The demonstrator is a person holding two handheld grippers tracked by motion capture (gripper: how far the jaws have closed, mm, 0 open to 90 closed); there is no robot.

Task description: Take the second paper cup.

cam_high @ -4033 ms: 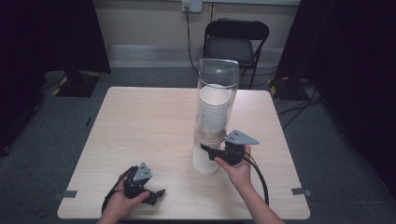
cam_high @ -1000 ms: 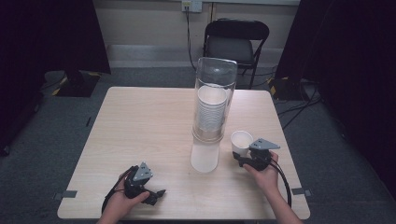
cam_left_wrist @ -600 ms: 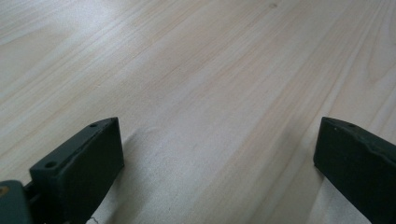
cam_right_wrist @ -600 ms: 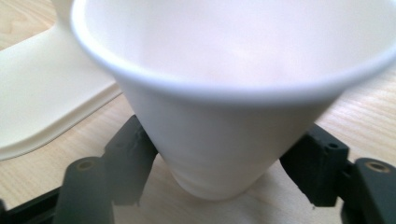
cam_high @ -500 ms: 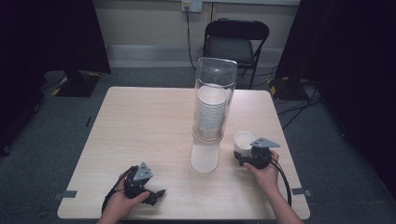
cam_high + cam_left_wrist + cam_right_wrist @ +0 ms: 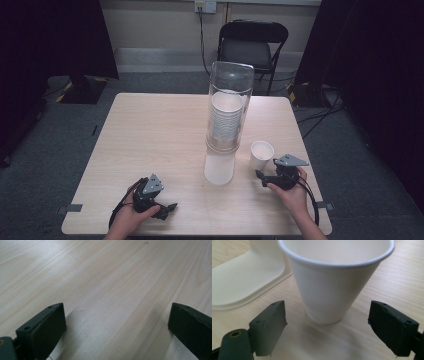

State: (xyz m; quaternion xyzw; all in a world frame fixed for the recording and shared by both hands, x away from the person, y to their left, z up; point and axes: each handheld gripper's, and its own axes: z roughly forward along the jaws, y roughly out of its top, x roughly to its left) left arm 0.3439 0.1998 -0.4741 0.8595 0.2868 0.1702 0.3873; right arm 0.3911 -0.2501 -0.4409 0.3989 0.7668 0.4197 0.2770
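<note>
Beside the cup dispenser (image 6: 226, 125), the paper cup (image 6: 261, 155) now stands upright on the worktop (image 6: 150, 130). Right hand-held gripper (image 6: 260, 175) has just been opening, jaws clear of it: released. Left hand-held gripper (image 6: 170, 206) rests open, empty.

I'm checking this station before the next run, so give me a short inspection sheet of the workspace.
Surface: wooden table, bare light wood.
Job's things: paper cup upright on the table, right of the cup dispenser, which holds a stack of cups.
Clutter: nothing seen.
Grippers: right gripper open, jaws just opened, clear of the cup's sides; left gripper open over bare wood.
Cables: one trails from each gripper; more on the floor.
Surroundings: folding chair, dark curtains, grey carpet.
</note>
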